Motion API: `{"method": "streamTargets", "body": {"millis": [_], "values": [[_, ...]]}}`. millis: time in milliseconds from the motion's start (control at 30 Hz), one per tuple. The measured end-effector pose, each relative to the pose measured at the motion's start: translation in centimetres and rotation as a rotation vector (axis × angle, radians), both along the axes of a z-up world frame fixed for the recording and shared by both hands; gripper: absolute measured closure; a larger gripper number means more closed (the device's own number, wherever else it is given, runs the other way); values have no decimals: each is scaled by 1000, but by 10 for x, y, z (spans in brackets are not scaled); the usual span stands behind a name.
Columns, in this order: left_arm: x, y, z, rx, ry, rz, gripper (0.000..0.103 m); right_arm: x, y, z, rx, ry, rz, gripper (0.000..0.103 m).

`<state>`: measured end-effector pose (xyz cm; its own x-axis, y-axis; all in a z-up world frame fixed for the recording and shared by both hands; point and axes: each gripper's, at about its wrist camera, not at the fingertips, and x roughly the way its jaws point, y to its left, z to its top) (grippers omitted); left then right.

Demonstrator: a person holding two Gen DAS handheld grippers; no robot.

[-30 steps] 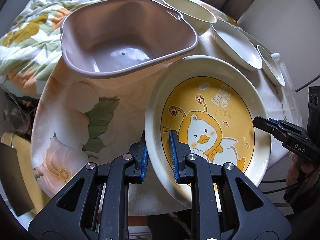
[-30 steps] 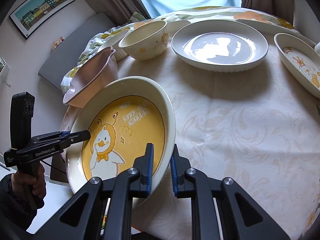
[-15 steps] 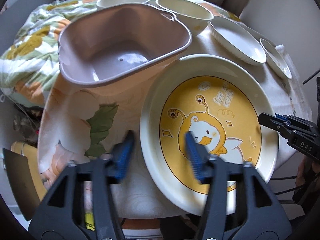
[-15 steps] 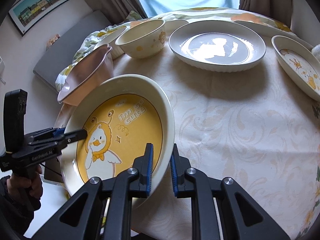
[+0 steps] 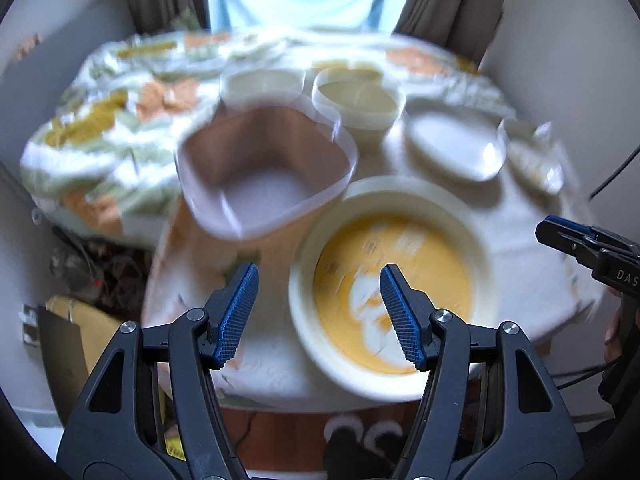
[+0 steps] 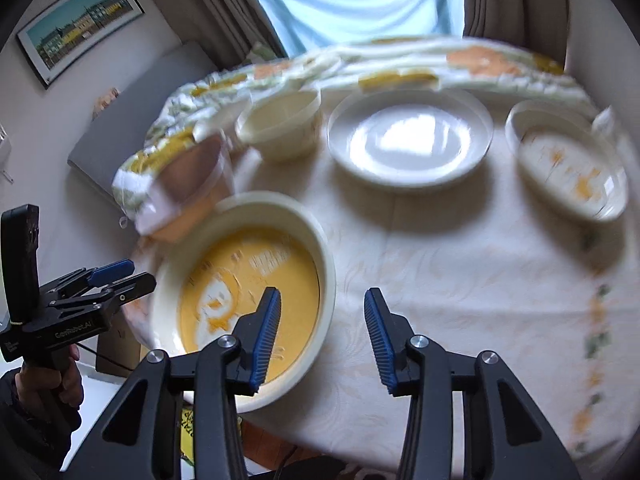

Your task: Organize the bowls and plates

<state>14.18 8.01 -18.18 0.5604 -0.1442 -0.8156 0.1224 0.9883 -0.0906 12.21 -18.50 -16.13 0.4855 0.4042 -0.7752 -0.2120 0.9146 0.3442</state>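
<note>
1. Both grippers: left gripper [image 5: 318,312] and right gripper [image 6: 322,334] opening, fingers spread, holding nothing.
2. Yellow duck plate [image 5: 394,280] rests on tabletop [image 6: 460,264], near-left edge, beside pink bowl [image 5: 260,168].

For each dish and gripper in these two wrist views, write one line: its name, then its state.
yellow duck plate: on the table, released
pink square bowl: upright, empty
cream bowl: upright, empty
white plate: flat, empty
small duck dish: flat, empty
left gripper: opening, holding nothing
right gripper: opening, holding nothing
</note>
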Motion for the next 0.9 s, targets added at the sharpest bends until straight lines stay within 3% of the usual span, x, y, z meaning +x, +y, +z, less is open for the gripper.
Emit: {"method": "streamTargets", "body": {"millis": [33, 67, 100, 133, 167, 200, 333, 533, 767, 900], "values": [[-1, -3, 15, -6, -40, 0, 35, 0, -4, 10, 2, -18, -5, 63], [-1, -7, 30, -13, -85, 1, 17, 1, -10, 22, 1, -44, -9, 63], [0, -12, 44, -18, -130, 2, 0, 2, -16, 36, -5, -74, -14, 53], [1, -16, 55, -26, -171, -5, 0, 5, -22, 48, -7, -101, -22, 23], [3, -23, 66, -42, -214, -26, 0, 6, -26, 57, -9, -122, -29, 7], [7, -29, 73, -50, -231, -41, 0, 7, -30, 65, -12, -148, -34, 0], [29, -53, 87, -76, -219, -52, 0, 21, -46, 84, -80, -195, -36, 0], [60, -94, 85, -118, -164, -11, 0, 63, -83, 86, -114, -108, -6, 0], [106, -133, 55, -118, -49, 119, 0, 120, -123, 77, -133, -78, 65, 0], [136, -143, 23, -118, 27, 199, 0, 169, -129, 51, -176, -20, 197, 0]]}}
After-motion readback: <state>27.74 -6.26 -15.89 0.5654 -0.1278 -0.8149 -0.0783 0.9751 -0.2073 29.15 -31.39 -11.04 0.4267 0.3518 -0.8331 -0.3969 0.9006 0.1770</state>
